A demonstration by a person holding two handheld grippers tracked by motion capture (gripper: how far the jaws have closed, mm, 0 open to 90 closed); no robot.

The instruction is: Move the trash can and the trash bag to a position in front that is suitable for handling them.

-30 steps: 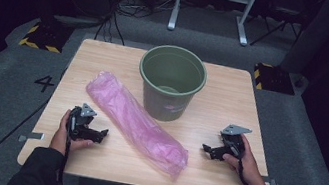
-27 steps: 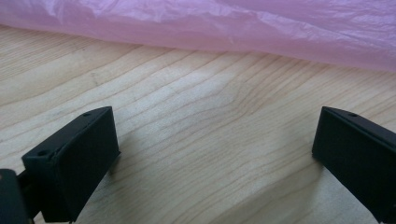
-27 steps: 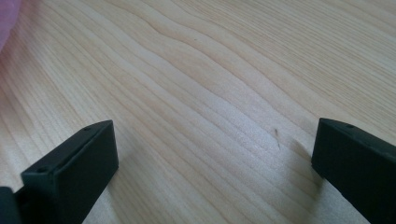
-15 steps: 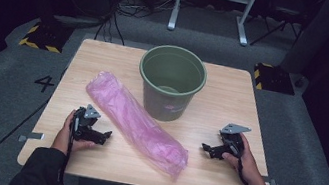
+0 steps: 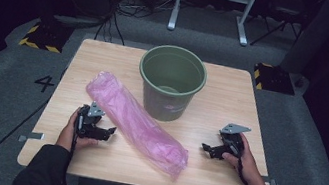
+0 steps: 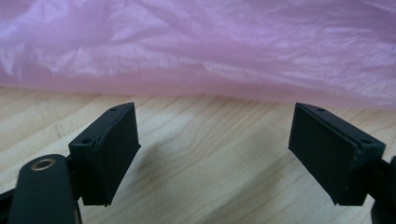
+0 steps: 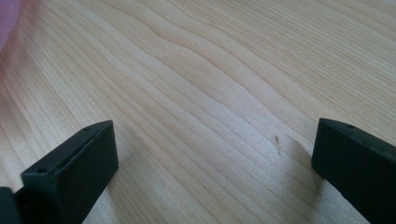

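Two grippers on the table [image 5: 106, 62], both low over the wood. Left gripper [image 5: 110, 129]: jaws apart but have just been closing a bit, nothing between them, bare wood in the gap. Pink plastic bag [image 5: 137, 123] lies straight ahead of its jaw tips, near but not touching, running across the whole left gripper view [image 6: 196, 46]. Right gripper [image 5: 204, 148]: jaws wide apart, bare wood between, tips pointing toward the bag's crumpled near end, well apart from it; a sliver of pink at that view's upper left corner [image 7: 7, 18]. Green bucket [image 5: 171, 81] stands upright beyond both grippers, touching the bag's far side.
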